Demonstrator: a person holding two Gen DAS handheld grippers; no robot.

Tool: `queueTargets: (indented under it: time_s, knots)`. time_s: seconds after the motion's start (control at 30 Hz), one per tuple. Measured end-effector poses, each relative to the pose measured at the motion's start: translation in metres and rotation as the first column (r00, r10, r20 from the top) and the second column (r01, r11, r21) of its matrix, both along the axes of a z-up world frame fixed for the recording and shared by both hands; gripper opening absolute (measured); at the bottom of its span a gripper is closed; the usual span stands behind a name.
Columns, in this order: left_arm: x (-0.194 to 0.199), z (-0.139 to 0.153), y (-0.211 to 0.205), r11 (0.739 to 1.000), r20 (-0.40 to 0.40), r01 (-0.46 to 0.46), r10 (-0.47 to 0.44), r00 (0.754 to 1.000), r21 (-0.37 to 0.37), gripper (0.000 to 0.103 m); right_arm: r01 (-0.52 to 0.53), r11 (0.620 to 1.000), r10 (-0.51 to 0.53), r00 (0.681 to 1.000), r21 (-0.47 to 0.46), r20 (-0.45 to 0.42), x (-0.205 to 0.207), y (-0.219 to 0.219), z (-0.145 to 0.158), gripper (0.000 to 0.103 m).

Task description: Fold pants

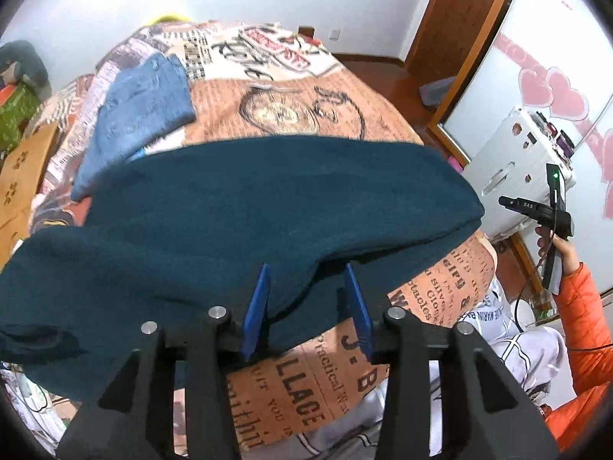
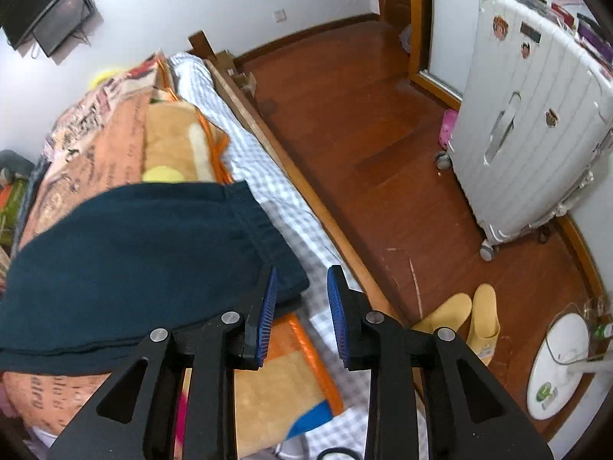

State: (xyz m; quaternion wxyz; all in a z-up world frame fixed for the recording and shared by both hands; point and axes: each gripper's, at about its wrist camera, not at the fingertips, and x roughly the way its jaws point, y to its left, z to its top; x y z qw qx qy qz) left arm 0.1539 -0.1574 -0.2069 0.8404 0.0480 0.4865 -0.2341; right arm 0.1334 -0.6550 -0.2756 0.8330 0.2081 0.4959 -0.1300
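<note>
Dark teal pants (image 1: 237, 207) lie spread across the bed on an orange printed blanket (image 1: 299, 88). In the left wrist view my left gripper (image 1: 306, 268) stands open at the pants' near edge; the cloth runs between its blue pads (image 1: 256, 306) without being pinched. In the right wrist view the same pants (image 2: 134, 260) fill the left side, waistband corner toward me. My right gripper (image 2: 302, 270) is open just over that corner, with checked sheet (image 2: 291, 207) showing in the gap.
Folded blue jeans (image 1: 141, 115) lie at the far left of the bed. Past the bed's wooden side rail (image 2: 318, 207) is wood floor with a white suitcase (image 2: 528, 134), yellow slippers (image 2: 471, 318) and a white fan base (image 2: 559, 364). An orange sleeve (image 1: 578, 326) is at right.
</note>
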Motion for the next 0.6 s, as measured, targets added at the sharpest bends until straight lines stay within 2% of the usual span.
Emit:
queueTargets:
  time_s: [0.17,0.27,0.37,0.5,0.6]
  knots:
    - [0.002,0.023,0.027,0.997,0.052,-0.074,0.075,0.996,-0.027,0.041,-0.079,0.995,0.083,0.994,-0.057,0.070,0.013,0.029,0.038,0.025]
    - [0.009,0.037,0.056,0.988,0.089,-0.149,0.152,0.984,-0.046,0.044,-0.162,0.982,0.173,0.977,-0.094,0.123,0.030,0.061,0.066,0.027]
    - [0.019,0.047,0.093,0.971,0.119,-0.234,0.239,0.964,-0.055,0.047,-0.262,0.957,0.282,0.942,-0.127,0.184,0.051,0.104,0.096,0.035]
    - [0.035,0.053,0.148,0.939,0.138,-0.341,0.345,0.928,-0.049,0.047,-0.370,0.916,0.398,0.883,-0.154,0.248,0.072,0.157,0.122,0.036]
    - [0.048,0.055,0.192,0.908,0.145,-0.416,0.418,0.897,-0.042,0.047,-0.464,0.873,0.488,0.825,-0.152,0.285,0.094,0.208,0.138,0.036]
